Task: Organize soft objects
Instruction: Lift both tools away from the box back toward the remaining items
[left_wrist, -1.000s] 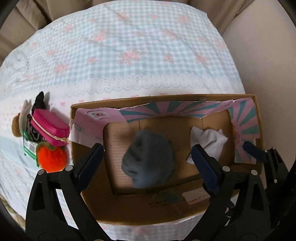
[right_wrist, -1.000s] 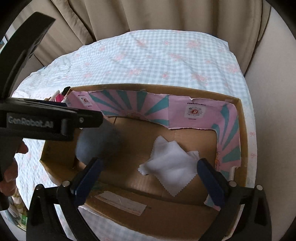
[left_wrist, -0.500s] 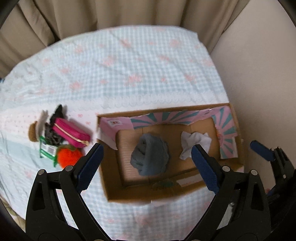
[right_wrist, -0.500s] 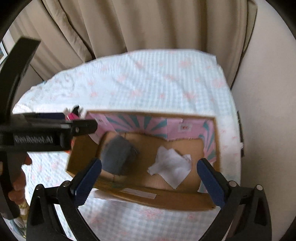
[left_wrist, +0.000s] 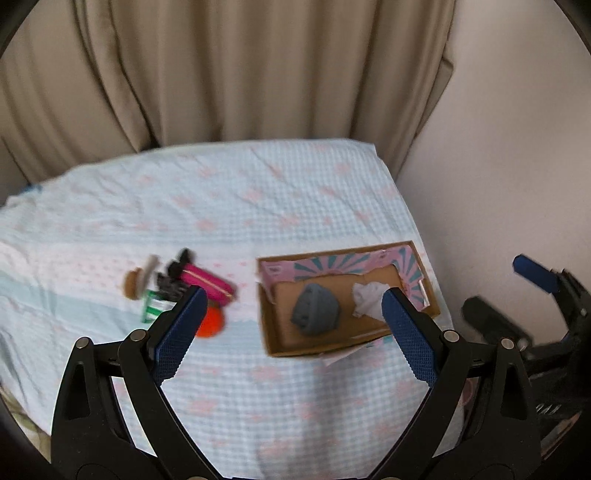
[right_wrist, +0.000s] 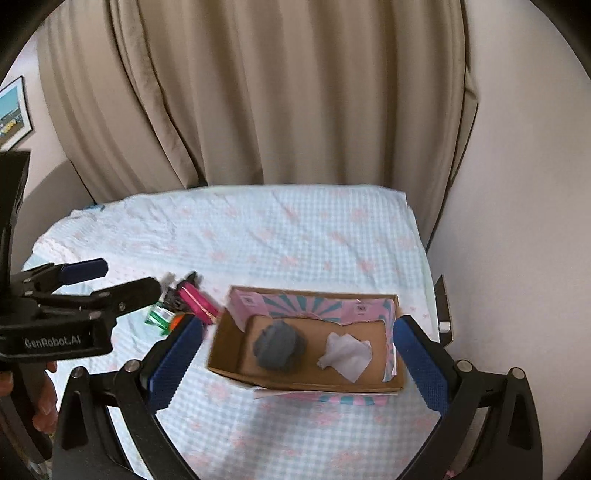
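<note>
A shallow cardboard box (left_wrist: 280, 343) (right_wrist: 229, 365) with a pink and teal lining lies on the bed. In it are a grey knitted hat (left_wrist: 316, 305) (right_wrist: 279, 344) and a white cloth (left_wrist: 365, 297) (right_wrist: 345, 352). Left of the box lies a heap with a pink pouch (left_wrist: 208, 282) (right_wrist: 195, 299), an orange pompom (left_wrist: 210, 322) and dark items. My left gripper (left_wrist: 291, 343) is open and empty, held high above the bed. My right gripper (right_wrist: 295, 365) is open and empty, also high above the box.
The bed has a light blue checked cover (left_wrist: 221, 206) (right_wrist: 280, 236) with pink flowers. Beige curtains (left_wrist: 221, 74) hang behind it. A pale wall (left_wrist: 517, 147) runs along the right side. The right gripper shows at the right edge of the left wrist view (left_wrist: 543, 295).
Both grippers have pulled back and up from the box, which now looks small. The grey hat has dropped from the open left gripper and lies in the box.
</note>
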